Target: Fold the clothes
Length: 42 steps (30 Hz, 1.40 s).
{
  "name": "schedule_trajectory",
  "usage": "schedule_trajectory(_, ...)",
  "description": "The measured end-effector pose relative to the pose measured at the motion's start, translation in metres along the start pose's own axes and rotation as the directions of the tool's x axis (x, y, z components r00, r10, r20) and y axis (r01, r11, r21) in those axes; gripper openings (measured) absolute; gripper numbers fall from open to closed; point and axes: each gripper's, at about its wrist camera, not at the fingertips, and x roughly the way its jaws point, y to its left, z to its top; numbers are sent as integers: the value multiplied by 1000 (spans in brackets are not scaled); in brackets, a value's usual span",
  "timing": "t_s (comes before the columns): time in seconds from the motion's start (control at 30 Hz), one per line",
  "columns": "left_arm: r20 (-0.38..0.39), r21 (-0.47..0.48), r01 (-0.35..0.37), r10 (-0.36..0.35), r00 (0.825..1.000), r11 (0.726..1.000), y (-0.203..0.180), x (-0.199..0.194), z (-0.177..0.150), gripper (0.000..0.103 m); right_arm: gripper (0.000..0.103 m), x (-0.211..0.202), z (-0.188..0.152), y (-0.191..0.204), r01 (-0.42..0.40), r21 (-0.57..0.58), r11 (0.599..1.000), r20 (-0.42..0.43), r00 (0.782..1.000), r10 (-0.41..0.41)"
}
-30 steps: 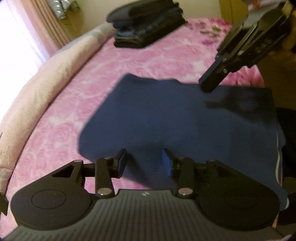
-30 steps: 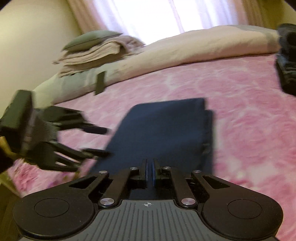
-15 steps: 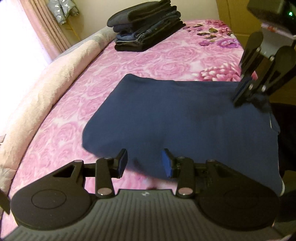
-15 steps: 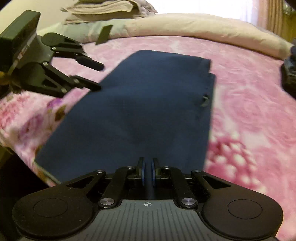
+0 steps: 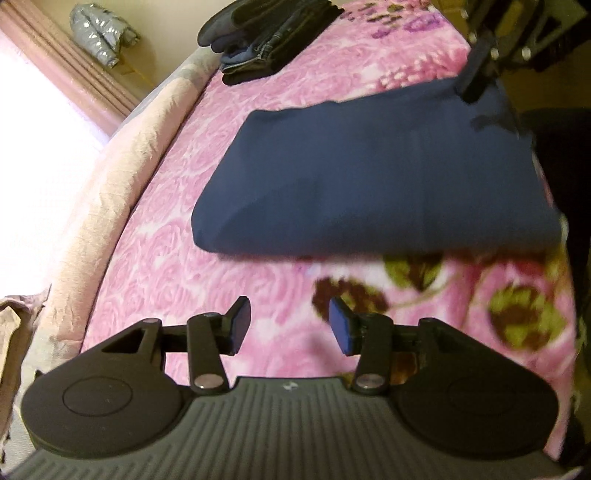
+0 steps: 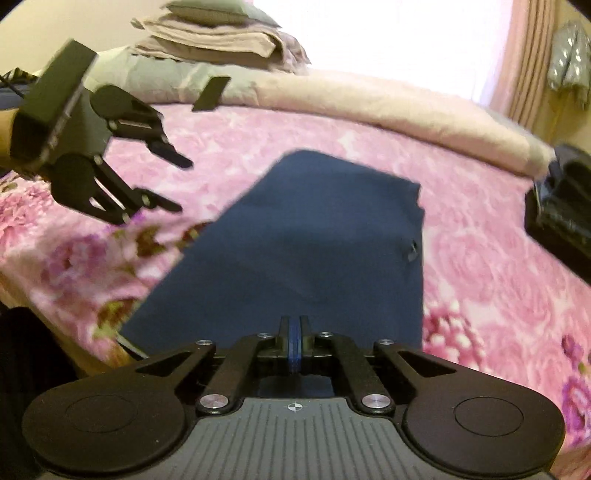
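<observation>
Left claw [image 5: 286, 323] now off smooth navy garment [image 5: 369, 173] (opening, empty); right claw [image 6: 293, 338] pinching it.

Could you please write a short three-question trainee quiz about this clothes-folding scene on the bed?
1. True or false: the left tongs hold the navy garment.
2. Which lies on the pink floral bedspread beyond the navy garment? A) a stack of dark folded clothes B) a laundry basket C) a pair of shoes
3. Fill in: the right tongs are ____ on the garment's near edge.

Key: 1 false, their jaws are opening with nothing between them; 2 A; 3 shut.
</observation>
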Motion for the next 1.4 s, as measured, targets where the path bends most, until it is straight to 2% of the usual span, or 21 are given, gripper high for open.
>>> schedule_trajectory(0.03,1,22,-9,9,1000,1000,0,2,-4,44,7,0,4,5,1,-10,1000,1,1000,-1)
schedule_trajectory(0.07,3,42,-16,16,1000,999,1,4,-8,44,41,0,8,10,2,-19,1000,3,1000,-1)
schedule_trajectory(0.13,11,67,-25,24,1000,997,6,9,-13,45,95,-1,17,23,0,1,1000,35,999,0)
schedule_trajectory(0.23,50,103,-51,46,998,993,14,15,-19,45,95,5,31,52,-32,-14,999,56,998,33)
schedule_trajectory(0.3,82,133,-72,62,995,988,17,19,-21,46,95,16,37,78,-16,-59,998,51,999,19)
schedule_trajectory(0.5,182,263,-127,80,980,956,14,35,-27,57,95,68,32,129,55,-217,975,-74,995,-73)
schedule_trajectory(0.53,193,287,-130,76,978,949,12,39,-28,58,85,76,29,132,81,-259,963,-92,990,-108)
schedule_trajectory(0.57,204,310,-133,71,976,941,10,44,-28,58,65,81,23,134,113,-310,944,-97,984,-150)
schedule_trajectory(0.67,240,412,-178,81,967,894,2,65,-27,59,49,85,10,125,199,-431,880,-82,963,-258)
schedule_trajectory(0.73,270,474,-214,90,958,854,-2,79,-24,64,30,77,6,111,197,-463,864,-88,960,-266)
schedule_trajectory(0.8,306,528,-256,99,947,810,-4,93,-18,65,26,66,2,96,189,-475,859,-94,960,-263)
schedule_trajectory(0.83,322,550,-274,103,941,789,-4,100,-15,65,20,60,2,89,188,-471,862,-92,961,-260)
schedule_trajectory(0.97,336,626,-292,87,938,723,-2,122,3,64,18,34,1,63,163,-423,891,-79,973,-215)
schedule_trajectory(1.0,329,642,-286,81,941,712,-2,125,6,61,18,26,2,59,160,-412,897,-78,975,-209)
schedule_trajectory(1.03,321,658,-279,75,944,700,-2,129,9,53,18,22,1,53,154,-405,901,-78,976,-202)
schedule_trajectory(1.13,280,679,-253,76,957,689,-8,136,18,41,17,7,-1,39,154,-409,899,-63,978,-196)
schedule_trajectory(1.2,250,665,-239,90,964,708,-8,132,26,32,17,-1,-4,32,163,-437,885,-40,979,-200)
schedule_trajectory(1.27,230,649,-237,110,967,723,-3,120,34,30,16,-9,-5,25,169,-459,872,-25,979,-202)
schedule_trajectory(1.4,142,631,-226,176,974,742,6,74,38,29,15,-17,4,3,180,-507,843,32,981,-190)
